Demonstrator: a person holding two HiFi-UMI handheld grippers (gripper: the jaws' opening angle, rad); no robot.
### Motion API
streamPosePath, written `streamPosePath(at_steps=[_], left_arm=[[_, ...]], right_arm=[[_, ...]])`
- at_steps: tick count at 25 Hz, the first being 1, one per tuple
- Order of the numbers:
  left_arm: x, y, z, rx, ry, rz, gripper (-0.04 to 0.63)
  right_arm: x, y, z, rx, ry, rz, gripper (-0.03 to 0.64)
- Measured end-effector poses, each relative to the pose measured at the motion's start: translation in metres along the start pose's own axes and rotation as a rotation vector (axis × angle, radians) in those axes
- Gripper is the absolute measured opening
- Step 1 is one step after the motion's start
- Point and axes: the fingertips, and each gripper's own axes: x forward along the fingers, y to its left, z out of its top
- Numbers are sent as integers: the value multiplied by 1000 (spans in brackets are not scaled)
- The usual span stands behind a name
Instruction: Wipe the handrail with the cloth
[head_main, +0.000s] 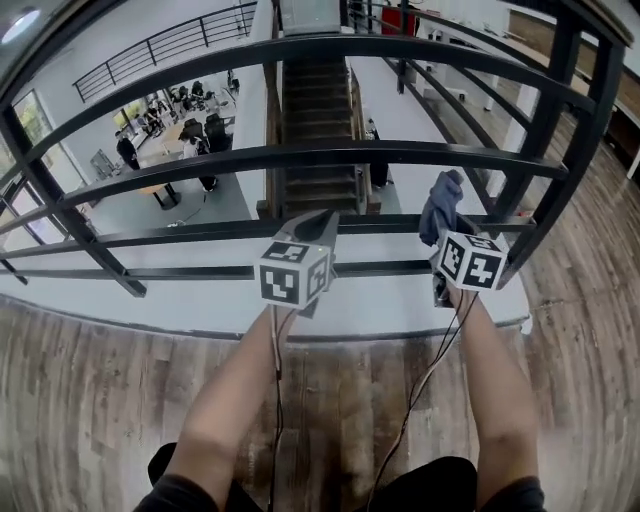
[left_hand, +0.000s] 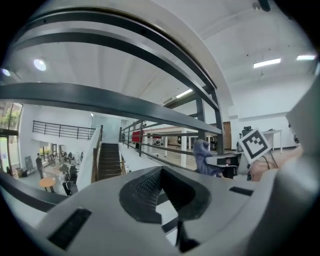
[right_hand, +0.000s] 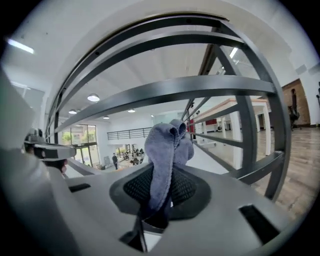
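Right gripper (right_hand: 159, 202): jaws clamped on the blue cloth (right_hand: 167, 150), which stands up past the fingertips, near the handrail (right_hand: 165, 95). Left gripper (left_hand: 162, 195): jaws closed, holding nothing.

We count two claws, the left claw (head_main: 318, 224) and the right claw (head_main: 444, 240), one cloth (head_main: 441, 203) in the right claw, and one handrail (head_main: 300, 156) ahead of both.

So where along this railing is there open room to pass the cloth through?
Open gaps run between the horizontal bars left of the cloth, and the wooden floor at left is bare. It is tight at right, where the cloth in the right gripper sits close to the slanted posts.
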Motion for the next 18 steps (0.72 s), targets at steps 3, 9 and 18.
streamPosePath(at_steps=[3, 9, 18], left_arm=[[-42, 60, -4, -12, 4, 72, 3], [-123, 171, -17, -126, -23, 147, 3], [-234, 315, -54, -110, -29, 244, 3]], right_arm=[[9, 90, -8, 34, -8, 79, 80], [27, 245, -28, -11, 34, 204, 80], [50, 461, -68, -20, 110, 382, 80]])
